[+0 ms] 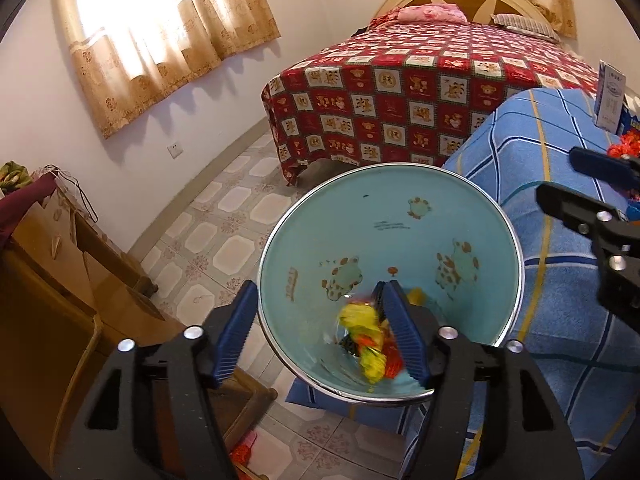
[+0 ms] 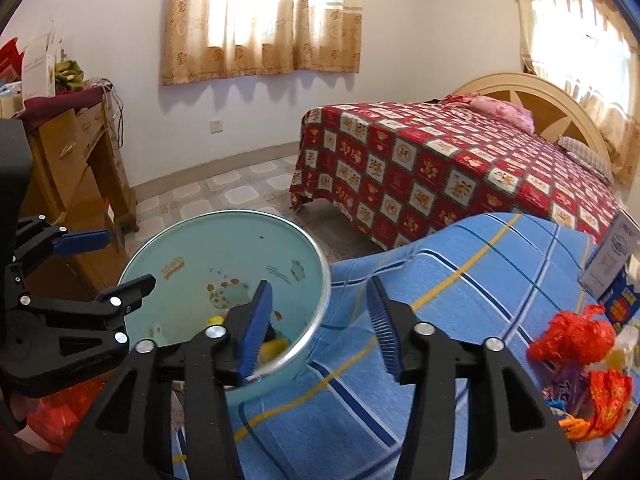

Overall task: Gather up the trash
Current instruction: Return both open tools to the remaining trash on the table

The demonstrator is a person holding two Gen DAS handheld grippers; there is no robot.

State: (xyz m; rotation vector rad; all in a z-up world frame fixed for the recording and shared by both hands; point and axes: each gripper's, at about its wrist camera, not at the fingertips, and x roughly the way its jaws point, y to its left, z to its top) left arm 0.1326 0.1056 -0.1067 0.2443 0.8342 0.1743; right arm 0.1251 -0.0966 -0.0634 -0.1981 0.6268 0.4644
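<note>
Risk: bin (image 1: 400, 216) off blue-covered table's (image 2: 460, 280) left edge, wrappers (image 1: 370, 344) could miss | left gripper (image 1: 320, 332) wide, empty | right gripper (image 2: 320, 328) wide, empty

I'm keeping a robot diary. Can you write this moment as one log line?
left gripper: open over bin | right gripper: open, empty | wrappers: in bin | more wrappers: on blue cloth
</note>
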